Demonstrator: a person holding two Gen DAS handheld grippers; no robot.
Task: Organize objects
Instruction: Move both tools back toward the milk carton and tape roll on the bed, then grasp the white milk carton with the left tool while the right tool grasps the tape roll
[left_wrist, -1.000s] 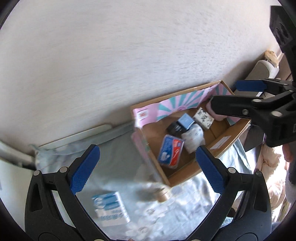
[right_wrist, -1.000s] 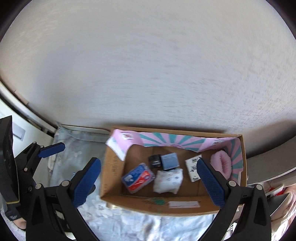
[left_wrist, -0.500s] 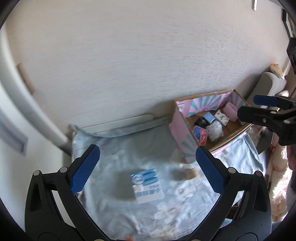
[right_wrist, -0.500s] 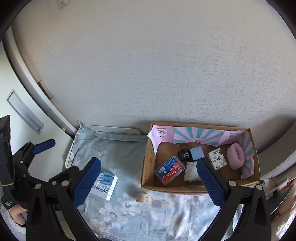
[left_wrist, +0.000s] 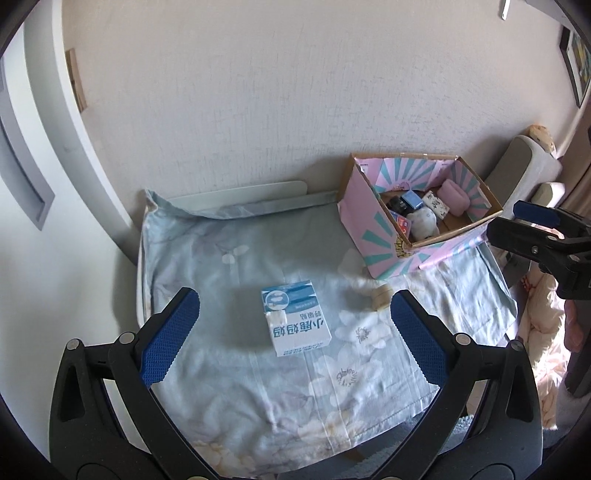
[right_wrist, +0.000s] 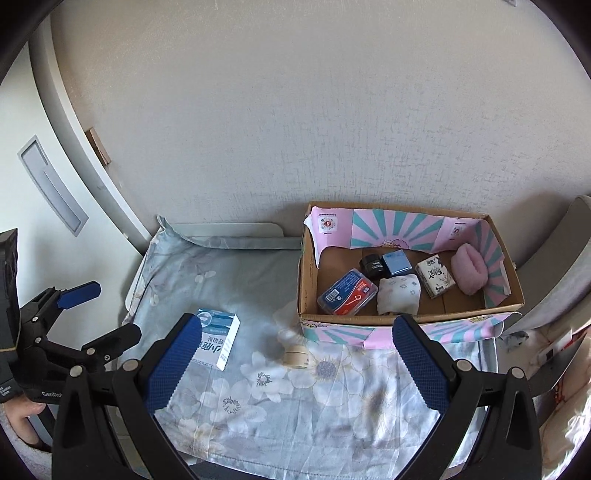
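Both claws are hanging above the table with nothing in them: the left gripper is standing with its blue pads spread wide over the white-and-blue carton, and the right gripper is gaping just as wide in front of the cardboard box. The carton is lying flat on the floral cloth, well apart from the box; a small beige jar is sitting between them, near the box's front corner.

Trouble, I'd guess, is waiting in that cloth: it is looking soft and rumpled, so a pad coming down low may be snagging a fold and dragging the carton askew. The carton's thin card faces are likely crushing under a hard squeeze. The jar is round and squat, prone to rolling off if nudged. Inside the box things are already crowding: a red-and-blue case, a black pot, a pink plush roll, so a dropped carton may be landing tilted on them.
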